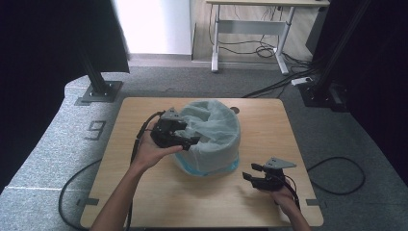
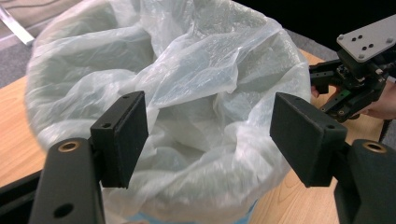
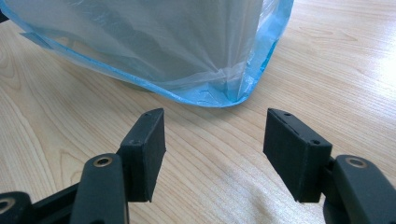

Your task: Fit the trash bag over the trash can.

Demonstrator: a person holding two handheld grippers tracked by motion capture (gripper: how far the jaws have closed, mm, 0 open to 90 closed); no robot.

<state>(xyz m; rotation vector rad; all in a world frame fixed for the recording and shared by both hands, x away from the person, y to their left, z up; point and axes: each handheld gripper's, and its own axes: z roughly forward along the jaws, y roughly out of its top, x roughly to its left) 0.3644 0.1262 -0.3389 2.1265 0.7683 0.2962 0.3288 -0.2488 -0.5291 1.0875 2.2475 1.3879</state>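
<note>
Right tongs (image 3: 212, 154) open on table (image 3: 327, 56); left tongs (image 2: 210, 135) open over bag (image 2: 187, 93).

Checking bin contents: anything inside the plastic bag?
Just crumpled folds of the plastic bag lining a bin; nothing else shows inside. The bottom is covered by folds, so it can't be ruled out.

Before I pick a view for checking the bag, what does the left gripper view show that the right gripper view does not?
The left gripper view looks into the bag's open mouth, crumpled inward, with the right gripper beyond it. The right gripper view shows the bag's blue bottom edge lying on the table. Both show the translucent bag, wooden tabletop, and that view's own gripper open, gripping nothing.
</note>
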